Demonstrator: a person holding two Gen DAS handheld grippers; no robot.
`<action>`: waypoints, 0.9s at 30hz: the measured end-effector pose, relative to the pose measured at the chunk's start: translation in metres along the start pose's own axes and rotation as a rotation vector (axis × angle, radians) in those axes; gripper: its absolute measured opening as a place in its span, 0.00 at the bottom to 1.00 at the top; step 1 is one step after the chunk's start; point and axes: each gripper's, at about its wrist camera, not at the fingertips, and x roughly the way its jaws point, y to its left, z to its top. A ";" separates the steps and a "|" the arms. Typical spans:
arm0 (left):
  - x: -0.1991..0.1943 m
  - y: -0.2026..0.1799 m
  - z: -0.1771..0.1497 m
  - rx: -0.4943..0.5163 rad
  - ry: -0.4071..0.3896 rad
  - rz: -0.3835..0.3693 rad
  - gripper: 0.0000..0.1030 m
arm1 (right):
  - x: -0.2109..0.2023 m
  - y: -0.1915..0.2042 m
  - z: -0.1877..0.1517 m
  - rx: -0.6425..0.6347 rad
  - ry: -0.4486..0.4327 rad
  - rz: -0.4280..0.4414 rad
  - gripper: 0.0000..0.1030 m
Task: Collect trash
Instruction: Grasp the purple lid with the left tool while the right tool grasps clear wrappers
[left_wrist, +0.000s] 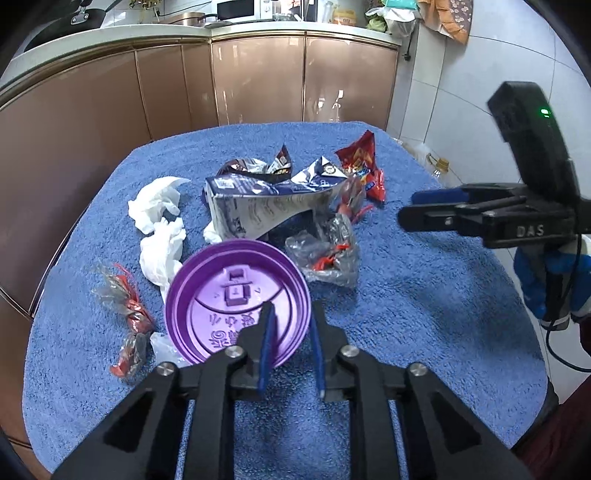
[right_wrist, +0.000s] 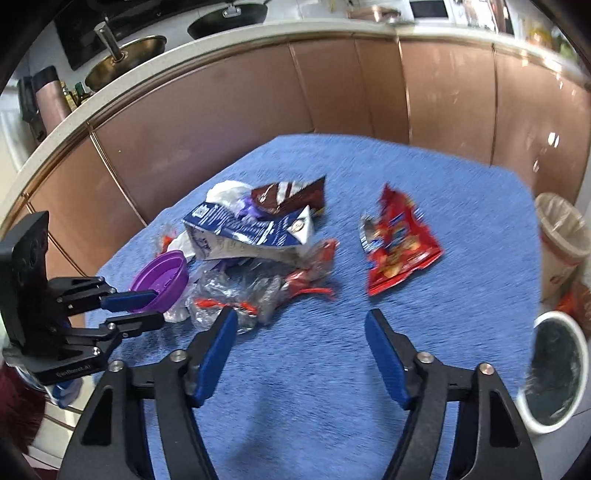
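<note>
Blue towel (left_wrist: 406, 295) covering table before copper cabinets (left_wrist: 258, 81), left gripper (left_wrist: 291, 314) pinching one purple lid (left_wrist: 236, 295) near-left, right gripper (right_wrist: 299, 325) hovering spread, one crushed carton (left_wrist: 258, 206), two bins (right_wrist: 557, 373) sitting right.

Black tool (right_wrist: 299, 325), blue pads (right_wrist: 218, 354)
</note>
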 end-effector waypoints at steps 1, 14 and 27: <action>0.000 0.001 0.000 -0.004 -0.001 0.000 0.11 | 0.006 0.000 0.001 0.014 0.017 0.024 0.62; -0.016 0.011 0.000 -0.076 -0.081 -0.037 0.04 | 0.061 -0.006 0.021 0.184 0.133 0.139 0.39; -0.059 0.004 0.005 -0.101 -0.171 -0.023 0.04 | 0.054 -0.003 0.015 0.181 0.136 0.167 0.03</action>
